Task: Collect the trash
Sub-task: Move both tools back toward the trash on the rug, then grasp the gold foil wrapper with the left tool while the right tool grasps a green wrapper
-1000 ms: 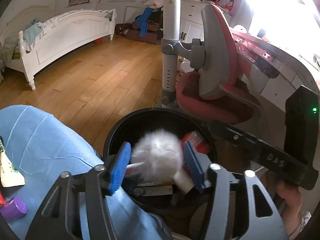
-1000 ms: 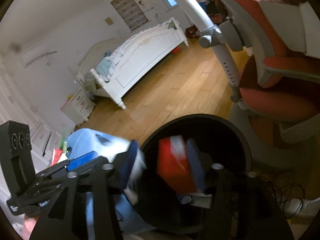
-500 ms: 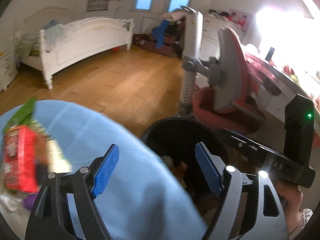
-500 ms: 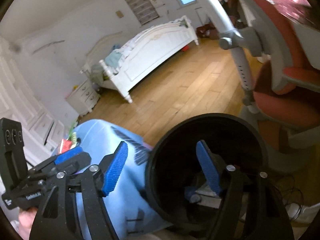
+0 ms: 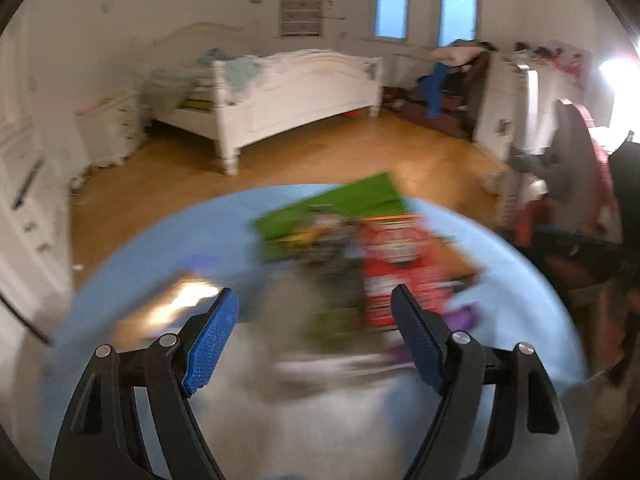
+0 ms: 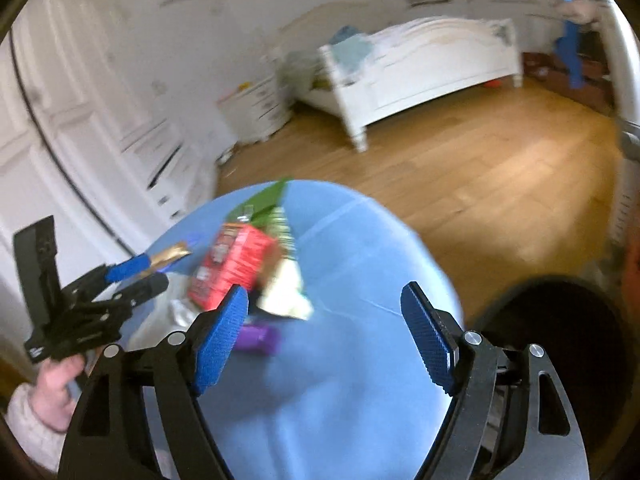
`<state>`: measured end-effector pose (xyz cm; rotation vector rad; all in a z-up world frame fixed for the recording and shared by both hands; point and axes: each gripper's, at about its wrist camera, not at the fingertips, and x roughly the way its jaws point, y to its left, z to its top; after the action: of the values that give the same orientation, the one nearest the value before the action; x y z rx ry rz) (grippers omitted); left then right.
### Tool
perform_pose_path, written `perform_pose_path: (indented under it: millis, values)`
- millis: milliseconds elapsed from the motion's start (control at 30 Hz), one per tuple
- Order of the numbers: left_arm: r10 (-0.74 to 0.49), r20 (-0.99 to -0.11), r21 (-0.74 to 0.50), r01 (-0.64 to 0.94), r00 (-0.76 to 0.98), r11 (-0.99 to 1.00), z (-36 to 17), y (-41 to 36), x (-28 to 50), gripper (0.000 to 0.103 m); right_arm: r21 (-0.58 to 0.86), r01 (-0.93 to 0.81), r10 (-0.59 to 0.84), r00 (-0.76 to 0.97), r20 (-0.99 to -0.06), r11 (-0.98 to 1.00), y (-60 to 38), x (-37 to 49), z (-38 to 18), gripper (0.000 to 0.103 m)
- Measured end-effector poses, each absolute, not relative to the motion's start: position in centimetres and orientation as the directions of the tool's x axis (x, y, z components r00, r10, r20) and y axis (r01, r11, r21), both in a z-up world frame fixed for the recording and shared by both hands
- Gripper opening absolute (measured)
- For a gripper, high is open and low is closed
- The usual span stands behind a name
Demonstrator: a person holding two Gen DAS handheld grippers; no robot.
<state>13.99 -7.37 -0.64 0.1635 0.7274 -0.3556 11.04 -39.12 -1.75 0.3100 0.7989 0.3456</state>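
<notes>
Trash lies on a round light-blue table (image 6: 360, 240): a red box (image 6: 232, 264), a green packet (image 6: 264, 200), a purple item (image 6: 258, 340), a white wrapper (image 6: 284, 300) and a gold wrapper (image 6: 170, 254). In the blurred left wrist view the red box (image 5: 400, 264) and green packet (image 5: 336, 212) lie ahead of my open, empty left gripper (image 5: 316, 340). The left gripper also shows in the right wrist view (image 6: 132, 276), over the table's left part. My right gripper (image 6: 332, 344) is open and empty above the table. The black trash bin (image 6: 560, 344) stands at lower right.
A white bed (image 6: 420, 64) stands across the wooden floor (image 6: 480, 168). White drawers (image 6: 160, 148) line the left wall. A red and grey chair (image 5: 576, 168) and desk are at the right in the left wrist view.
Both grippers let their trash fall into the bin, opened, and swung left from the bin to the blue table. The left wrist view is now motion-blurred.
</notes>
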Motion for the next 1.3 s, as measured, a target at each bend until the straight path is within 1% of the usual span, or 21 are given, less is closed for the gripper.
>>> perform_pose_path:
  millis: [100,167,333,400,467,533,567,600,633,667,700,767,867,933,1067,1133,1300]
  values:
    - [-0.176,-0.700,0.104,0.342,0.692,0.934,-1.0,-3.8,15.8,0.078,0.370,-0.228,0.428,0.616,-0.661,0.901,-36.6,14.2,-1.4,0.078]
    - [-0.141,-0.711,0.139,0.335,0.689,0.932,-1.4,-2.1,16.9,0.078,0.378,-0.248,0.449,0.587,-0.673,0.892,-35.2,16.7,-1.3,0.078]
    - [-0.149,-0.774,0.129,0.384,0.615,0.914,-2.6,-0.1,19.4,0.078,0.421,-0.217,0.467,0.538,-0.701,0.881,-34.1,21.9,-2.0,0.078]
    - [-0.156,-0.792,0.120,0.401,0.591,0.908,-3.0,0.4,20.2,0.078,0.471,-0.195,0.500,0.501,-0.707,0.861,-33.8,24.2,-2.6,0.078]
    - [-0.169,-0.797,0.106,0.410,0.580,0.906,-3.3,0.8,20.5,0.077,0.524,-0.188,0.546,0.460,-0.700,0.831,-33.7,25.8,-3.3,0.073]
    - [-0.181,-0.798,0.096,0.418,0.575,0.903,-3.5,0.8,20.6,0.077,0.554,-0.187,0.575,0.429,-0.697,0.811,-33.2,26.8,-3.9,0.055]
    - [-0.192,-0.795,0.086,0.420,0.576,0.903,-3.5,0.9,20.8,0.071,0.574,-0.192,0.595,0.418,-0.686,0.796,-33.1,27.2,-4.1,0.049]
    - [-0.202,-0.795,0.073,0.421,0.572,0.904,-3.6,1.0,21.0,0.063,0.588,-0.195,0.610,0.410,-0.679,0.785,-32.9,27.4,-4.3,0.036]
    - [-0.209,-0.797,0.060,0.418,0.567,0.906,-3.7,1.1,21.0,0.058,0.599,-0.197,0.620,0.407,-0.670,0.776,-32.8,27.5,-4.3,0.028]
    - [-0.216,-0.800,0.045,0.414,0.560,0.909,-3.8,1.0,21.0,0.049,0.603,-0.204,0.626,0.411,-0.662,0.771,-32.9,27.2,-4.3,0.024]
    - [-0.219,-0.804,0.037,0.413,0.553,0.910,-4.0,1.0,21.0,0.037,0.606,-0.212,0.632,0.413,-0.656,0.767,-32.9,27.1,-4.1,0.015]
    - [-0.227,-0.807,0.026,0.418,0.545,0.908,-4.2,0.7,20.7,0.026,0.614,-0.237,0.648,0.430,-0.629,0.753,-32.9,26.3,-3.4,0.011]
    - [-0.240,-0.797,0.010,0.410,0.554,0.912,-4.0,0.6,20.0,0.016,0.597,-0.273,0.648,0.460,-0.608,0.754,-32.7,24.9,-2.1,0.006]
    - [-0.257,-0.785,-0.014,0.398,0.564,0.917,-3.6,0.8,19.5,0.013,0.569,-0.304,0.637,0.489,-0.596,0.765,-32.5,23.6,-0.6,0.005]
    - [-0.280,-0.755,-0.048,0.376,0.593,0.926,-2.6,0.9,18.1,0.012,0.502,-0.354,0.609,0.554,-0.567,0.789,-32.1,20.8,2.1,0.005]
    - [-0.297,-0.734,-0.066,0.372,0.611,0.926,-1.9,1.1,17.3,0.012,0.470,-0.376,0.597,0.598,-0.536,0.799,-31.9,18.7,3.6,0.005]
    - [-0.342,-0.683,-0.108,0.374,0.646,0.921,0.2,0.3,14.2,0.012,0.450,-0.400,0.589,0.672,-0.449,0.799,-32.7,14.0,6.3,0.005]
